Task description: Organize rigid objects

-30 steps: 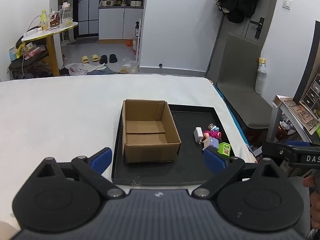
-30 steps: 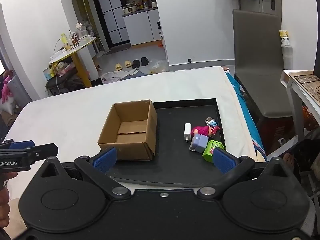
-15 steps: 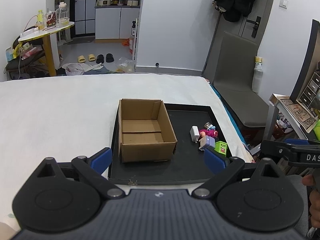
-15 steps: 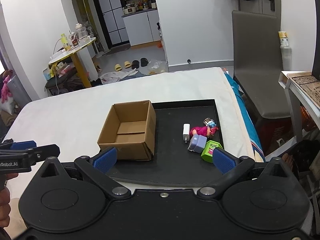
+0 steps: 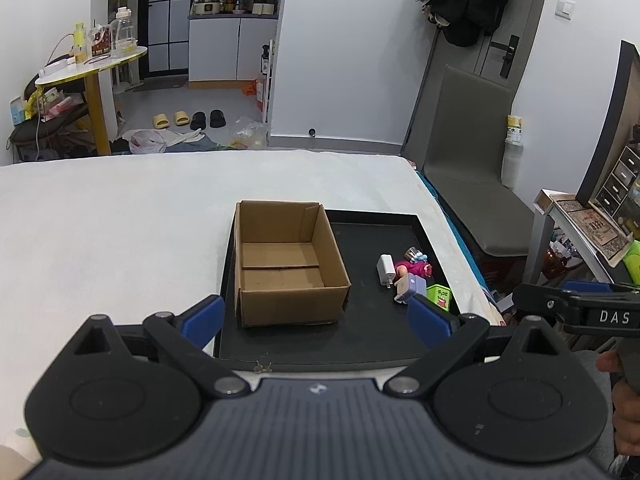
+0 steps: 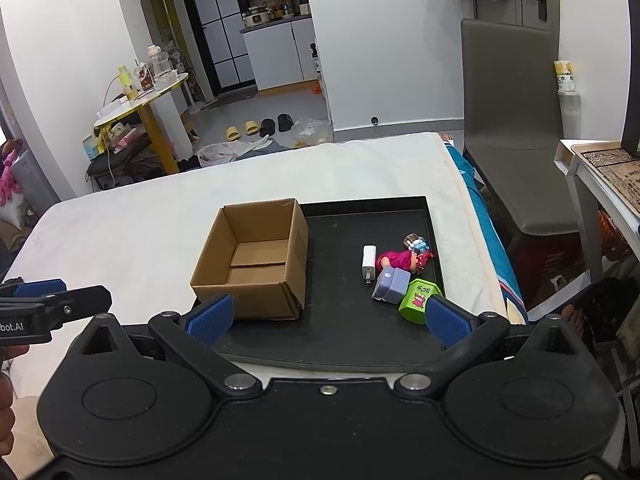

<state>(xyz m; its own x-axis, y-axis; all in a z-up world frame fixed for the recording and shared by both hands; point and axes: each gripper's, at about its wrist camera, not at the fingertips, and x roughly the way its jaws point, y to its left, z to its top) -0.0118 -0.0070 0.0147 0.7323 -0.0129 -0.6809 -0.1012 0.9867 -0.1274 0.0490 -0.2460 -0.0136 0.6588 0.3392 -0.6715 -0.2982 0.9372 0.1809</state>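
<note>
An open, empty cardboard box [image 5: 284, 264] [image 6: 256, 260] stands on the left half of a black tray [image 5: 360, 336] [image 6: 340, 340]. On the tray's right side lie a white charger [image 5: 385, 270] [image 6: 369, 260], a pink doll [image 5: 414, 267] [image 6: 404, 258], a lilac block [image 5: 410, 286] [image 6: 391, 284] and a green cube [image 5: 439, 296] [image 6: 418, 300], close together. My left gripper [image 5: 316, 316] hangs open above the tray's near edge, nothing between its blue pads. My right gripper [image 6: 328, 318] is open too, near the tray's front, its right pad just in front of the green cube.
The tray rests on a white bed [image 5: 100, 216] [image 6: 132, 232]. A grey chair [image 5: 476, 184] [image 6: 516, 152] and a side table [image 5: 580, 220] stand to the right. A yellow-legged table [image 5: 88, 68], slippers and bags sit on the floor beyond the bed.
Both grippers have drawn back and up a little, so the box and tray look slightly smaller and farther. The objects on the tray have not moved.
</note>
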